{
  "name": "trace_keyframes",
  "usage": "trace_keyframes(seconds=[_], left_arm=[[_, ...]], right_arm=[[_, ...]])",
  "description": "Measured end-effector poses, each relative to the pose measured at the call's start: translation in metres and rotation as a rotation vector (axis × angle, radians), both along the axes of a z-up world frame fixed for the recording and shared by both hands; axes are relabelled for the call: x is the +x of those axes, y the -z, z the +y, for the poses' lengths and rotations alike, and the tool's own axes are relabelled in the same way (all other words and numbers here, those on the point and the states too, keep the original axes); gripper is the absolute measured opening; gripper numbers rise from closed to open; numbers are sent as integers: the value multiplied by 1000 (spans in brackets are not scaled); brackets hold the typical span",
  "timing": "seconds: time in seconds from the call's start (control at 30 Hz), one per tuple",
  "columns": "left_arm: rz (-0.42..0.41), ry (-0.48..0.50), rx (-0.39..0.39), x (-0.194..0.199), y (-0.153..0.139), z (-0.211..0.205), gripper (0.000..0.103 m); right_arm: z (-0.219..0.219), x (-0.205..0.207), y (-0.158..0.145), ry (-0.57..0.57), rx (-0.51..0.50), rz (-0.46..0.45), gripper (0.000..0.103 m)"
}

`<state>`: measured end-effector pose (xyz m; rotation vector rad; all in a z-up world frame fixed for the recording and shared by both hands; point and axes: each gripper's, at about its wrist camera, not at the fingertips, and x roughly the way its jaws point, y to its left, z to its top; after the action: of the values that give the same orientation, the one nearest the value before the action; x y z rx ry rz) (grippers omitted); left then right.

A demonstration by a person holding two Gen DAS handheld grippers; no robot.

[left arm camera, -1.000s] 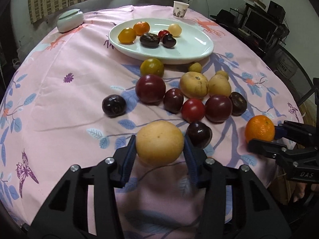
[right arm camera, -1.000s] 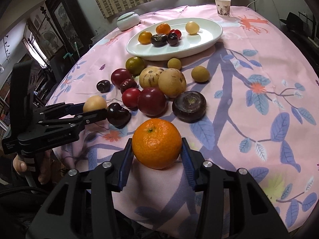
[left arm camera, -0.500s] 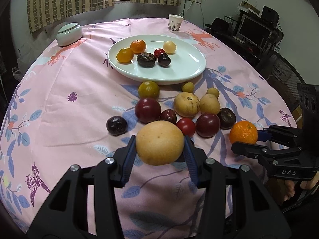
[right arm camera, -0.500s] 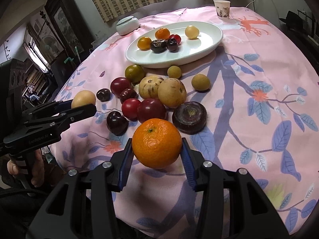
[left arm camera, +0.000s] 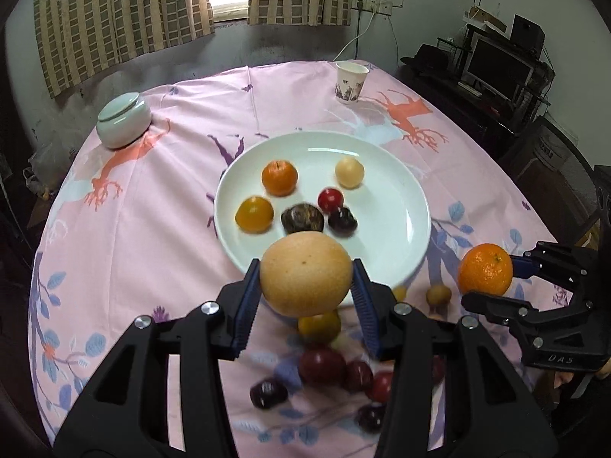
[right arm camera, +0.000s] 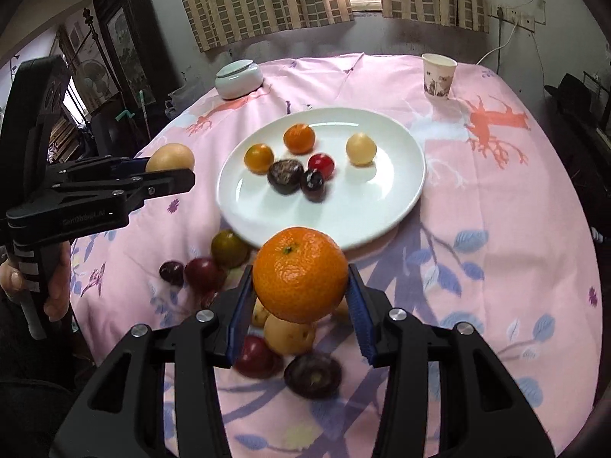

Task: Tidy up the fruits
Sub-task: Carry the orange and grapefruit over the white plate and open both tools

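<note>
At lower centre of each view, fruit has been lifted off the counter toward the plate: the pear is pinched by the left tool, the orange by the right tool. Placing is judged next.

White lettering reading "DAS" is stamped on the black body of the right gripper, seen at the lower right of the left wrist view, on the frame just below where its jaws clamp. In the right wrist view, the left gripper carries a line of small grey print along the side of its black body, at the left edge of the picture; the print is too blurred to read with certainty. The paper cup at the far side of the worktop bears a dark printed pattern, but no words can be made out.
</note>
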<state>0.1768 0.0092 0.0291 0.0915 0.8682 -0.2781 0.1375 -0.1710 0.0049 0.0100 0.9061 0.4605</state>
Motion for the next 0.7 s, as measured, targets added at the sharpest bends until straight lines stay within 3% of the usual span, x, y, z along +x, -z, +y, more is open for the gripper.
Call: trace_keyframes(seconds=[0.17, 0.33, 0.63, 0.7], left_arm=[[31, -20, 3, 79, 2, -32, 47], [91, -31, 14, 131, 26, -59, 47], [154, -82, 33, 174, 60, -63, 48], [153, -104, 12, 179, 59, -60, 53]], right_arm=[[3, 71, 4, 45, -51, -8, 47], [3, 125, 32, 59, -91, 18, 47], [9, 149, 54, 31, -102, 30, 47], [10, 148, 53, 32, -108, 16, 51]])
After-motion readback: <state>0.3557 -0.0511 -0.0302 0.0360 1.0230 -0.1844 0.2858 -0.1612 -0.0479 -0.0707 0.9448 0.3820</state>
